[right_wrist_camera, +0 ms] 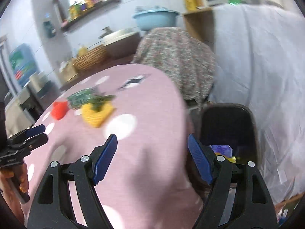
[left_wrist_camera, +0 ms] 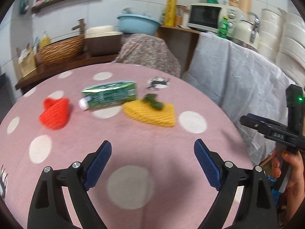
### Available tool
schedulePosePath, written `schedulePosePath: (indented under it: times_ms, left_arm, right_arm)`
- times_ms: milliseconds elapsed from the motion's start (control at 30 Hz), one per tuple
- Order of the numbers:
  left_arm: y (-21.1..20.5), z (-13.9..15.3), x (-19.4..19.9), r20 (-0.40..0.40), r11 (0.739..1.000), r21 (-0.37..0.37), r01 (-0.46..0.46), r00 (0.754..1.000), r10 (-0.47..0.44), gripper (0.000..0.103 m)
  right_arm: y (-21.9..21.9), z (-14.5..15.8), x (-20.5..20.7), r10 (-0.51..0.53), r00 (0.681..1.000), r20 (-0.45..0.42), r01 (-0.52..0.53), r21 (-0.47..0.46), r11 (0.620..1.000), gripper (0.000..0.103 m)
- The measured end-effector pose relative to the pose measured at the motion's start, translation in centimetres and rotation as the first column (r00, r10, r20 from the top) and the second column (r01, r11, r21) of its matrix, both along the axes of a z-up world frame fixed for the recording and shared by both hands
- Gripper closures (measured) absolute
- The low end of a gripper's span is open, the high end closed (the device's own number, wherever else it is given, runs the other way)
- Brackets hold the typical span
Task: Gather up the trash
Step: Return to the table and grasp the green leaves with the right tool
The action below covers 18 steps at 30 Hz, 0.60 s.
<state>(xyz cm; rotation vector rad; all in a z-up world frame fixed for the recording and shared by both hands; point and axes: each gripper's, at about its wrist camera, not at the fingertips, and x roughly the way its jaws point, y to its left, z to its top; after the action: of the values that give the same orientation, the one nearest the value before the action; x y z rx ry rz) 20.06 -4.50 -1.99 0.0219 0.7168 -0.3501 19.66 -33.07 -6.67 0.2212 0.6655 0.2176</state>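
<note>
Trash lies in a loose row toward the far side of a pink tablecloth point(left_wrist_camera: 152, 137) with white dots. Going from left to right in the left wrist view, first comes a red knitted piece point(left_wrist_camera: 54, 114), then, just beside it, a green carton point(left_wrist_camera: 109, 94) lying on its side with its white cap end toward the red piece. Right of the carton sits a yellow knitted wedge point(left_wrist_camera: 152, 114), with a small dark green lump point(left_wrist_camera: 154, 102) resting on its far edge; the carton's right end touches or nearly touches the wedge, and blur hides which.

Nearer the camera, the left gripper point(left_wrist_camera: 152, 163) hovers over bare cloth with its blue pads wide apart and nothing between them. At the far right edge of that view the right gripper point(left_wrist_camera: 266, 127) shows side-on, held by a hand point(left_wrist_camera: 289, 171) with orange nails.

In the right wrist view the same items appear small and smeared at the left. The right gripper point(right_wrist_camera: 152, 157) has its jaws spread wide with nothing held; they straddle the table's right edge. Just past that edge, lower down, stands a dark bin point(right_wrist_camera: 228, 126) with purple and yellow scraps point(right_wrist_camera: 223, 150) inside.
</note>
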Motion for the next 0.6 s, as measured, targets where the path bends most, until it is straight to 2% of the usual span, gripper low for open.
schedulePosePath:
  times_ms: [133, 367, 400, 467, 600]
  left_arm:
    - [4.0, -0.6, -0.9, 0.012, 0.993, 0.028, -0.112, 0.994, 0.112, 0.016]
    - [7.7, -1.6, -1.5, -0.013, 0.98, 0.052, -0.19, 0.982, 0.191, 0.016]
    - [8.2, -1.7, -1.6, -0.016, 0.98, 0.048, -0.196, 0.98, 0.197, 0.016]
    - [9.1, -1.7, -1.6, -0.015, 0.978, 0.04, -0.207, 0.978, 0.207, 0.016]
    - [10.2, -1.9, -1.3, -0.026, 0.974, 0.036, -0.222, 0.974, 0.223, 0.018]
  right_arm:
    - [3.8, 0.7, -0.2, 0.055, 0.998, 0.031, -0.054, -0.05, 0.997, 0.027]
    - [10.9, 1.5, 1.9, 0.178, 0.984, 0.028, -0.173, -0.123, 0.977, 0.028]
    - [12.1, 1.6, 2.4, 0.197, 0.98, 0.026, -0.191, -0.147, 0.971, 0.031]
    - [13.8, 1.6, 3.8, 0.217, 0.976, 0.022, -0.21, -0.189, 0.959, 0.043]
    - [16.1, 0.9, 7.5, 0.224, 0.974, -0.031, -0.225, -0.225, 0.948, 0.055]
